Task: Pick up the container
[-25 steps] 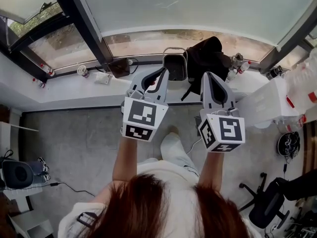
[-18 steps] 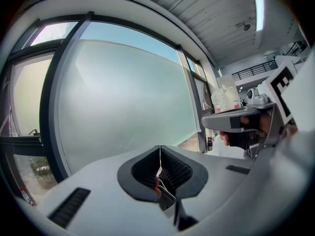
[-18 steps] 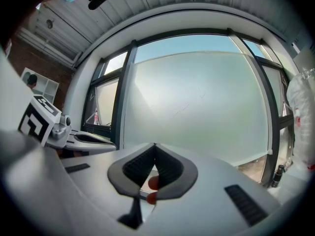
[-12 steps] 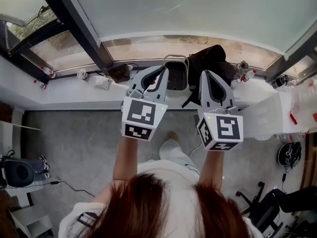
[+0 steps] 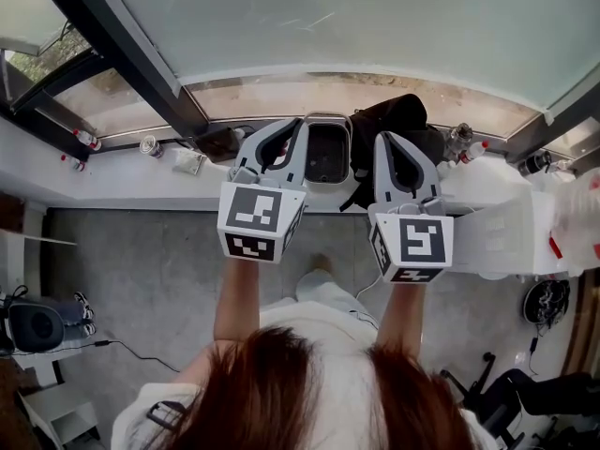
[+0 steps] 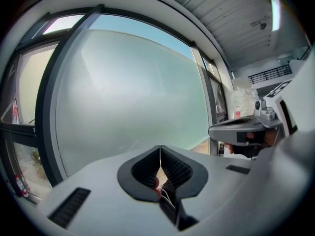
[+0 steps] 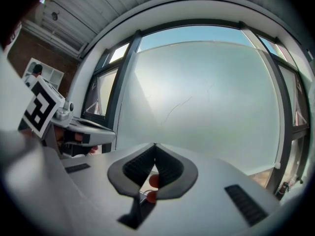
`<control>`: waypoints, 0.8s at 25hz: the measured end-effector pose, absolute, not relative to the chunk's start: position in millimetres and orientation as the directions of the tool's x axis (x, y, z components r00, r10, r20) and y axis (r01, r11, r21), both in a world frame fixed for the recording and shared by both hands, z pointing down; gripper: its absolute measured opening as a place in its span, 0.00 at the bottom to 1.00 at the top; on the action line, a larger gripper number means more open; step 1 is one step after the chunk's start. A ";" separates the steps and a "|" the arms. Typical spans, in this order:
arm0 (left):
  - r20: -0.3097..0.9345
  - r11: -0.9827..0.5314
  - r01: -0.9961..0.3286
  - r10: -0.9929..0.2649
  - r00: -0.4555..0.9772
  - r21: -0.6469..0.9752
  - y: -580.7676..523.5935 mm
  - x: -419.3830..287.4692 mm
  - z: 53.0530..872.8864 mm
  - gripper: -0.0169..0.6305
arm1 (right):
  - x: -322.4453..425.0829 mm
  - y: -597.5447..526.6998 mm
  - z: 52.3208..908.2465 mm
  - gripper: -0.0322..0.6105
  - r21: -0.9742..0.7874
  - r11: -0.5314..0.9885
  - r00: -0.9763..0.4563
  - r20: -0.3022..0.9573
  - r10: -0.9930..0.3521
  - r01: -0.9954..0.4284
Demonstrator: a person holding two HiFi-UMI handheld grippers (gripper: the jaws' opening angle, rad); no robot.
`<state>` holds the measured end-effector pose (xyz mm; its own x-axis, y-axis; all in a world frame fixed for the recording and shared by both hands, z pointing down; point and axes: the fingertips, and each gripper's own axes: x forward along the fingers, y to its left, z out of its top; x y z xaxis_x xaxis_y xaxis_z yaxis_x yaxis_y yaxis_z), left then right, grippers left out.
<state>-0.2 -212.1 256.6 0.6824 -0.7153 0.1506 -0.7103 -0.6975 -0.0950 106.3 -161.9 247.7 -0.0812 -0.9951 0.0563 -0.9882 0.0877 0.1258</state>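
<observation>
**Spotter:** Your container (image 5: 329, 156) sits on the windowsill (image 5: 112, 178), dead at twelve o'clock from you, open side up, dark inside with a pale rim. Your left gripper (image 5: 298, 129) hangs right at its nine o'clock wall. Your right gripper (image 5: 382, 143) is a little off its three o'clock side.

**Coach:** Both pairs of jaws are pressed together with nothing between them. In each gripper view you can see the ribbed pads meeting at the tips. You have no hold on anything, so spread a pair before you go in.

**Spotter:** Both gripper views also look at the frosted window pane (image 6: 128, 92), and neither shows the container. You are aimed too high. Tip the noses down until the rim shows between the pads.

**Coach:** I'd judge the rim the best place to pinch. Put one pad inside the wall and one outside, then close firmly. Your left gripper is nearest, so take the nine o'clock wall with it. If the container looks likely to tilt, bring the right gripper onto the three o'clock wall as well.

**Spotter:** Mind the black bag (image 5: 405, 120) lying close against the container at its three o'clock. I can't tell whether they touch. Some bottles (image 5: 461, 141) stand farther out the same way, near the bag.

**Coach:** So come in from above, not sideways through the bag. Once the pads bite, lift straight up and keep the container level until it is off the sill.
</observation>
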 end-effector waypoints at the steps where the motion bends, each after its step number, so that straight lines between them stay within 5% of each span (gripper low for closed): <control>1: 0.150 -0.695 -0.713 -0.718 0.680 -0.095 -216.8 3.3 257.2 0.05 | 110.2 -167.1 249.7 0.09 0.135 0.092 -0.085 0.060 -0.995 -0.987; 20: 0.226 -0.649 -0.750 -0.755 0.615 -0.126 -255.2 25.7 290.3 0.06 | 141.2 -221.3 291.3 0.09 0.156 0.150 -0.128 0.139 -0.982 -0.976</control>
<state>25.7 -255.2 290.3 0.6154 -0.7550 0.2265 -0.7501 -0.6492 -0.1263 141.2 -221.3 291.3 -0.1282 -0.9819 0.1392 -0.9764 0.1496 0.1559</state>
